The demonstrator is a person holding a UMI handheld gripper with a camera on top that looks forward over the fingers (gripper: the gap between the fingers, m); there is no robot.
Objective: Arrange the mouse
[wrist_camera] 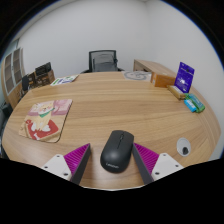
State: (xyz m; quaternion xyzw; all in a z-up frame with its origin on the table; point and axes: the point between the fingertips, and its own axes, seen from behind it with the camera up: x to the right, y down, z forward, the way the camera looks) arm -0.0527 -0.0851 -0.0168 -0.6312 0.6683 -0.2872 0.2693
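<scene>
- White walls and a black office chair (103, 60) stand behind a long wooden table (115, 105), whose broad middle lies bare.
- At the table's near edge the black mouse (116, 150) rests on the wood, lying between the two fingers of the claw (113, 160).
- Claw spread wide: a gap shows between each purple pad (78, 158) and the mouse's flanks, so it grips nothing; the mouse sits on its own support.
- Straddling it this way looks like a line-up for closing on its sides.
- A picture mouse mat (49, 118) lies toward the table's left edge, well apart from the mouse; it seems the likely place to set it.
- Between mouse and mat the wood is open, leaving free room to move.
- A purple box (185, 75) and small items cluster at the far right corner, out of the way.
- A small white object (183, 147) sits near the right edge, beside the right finger.
</scene>
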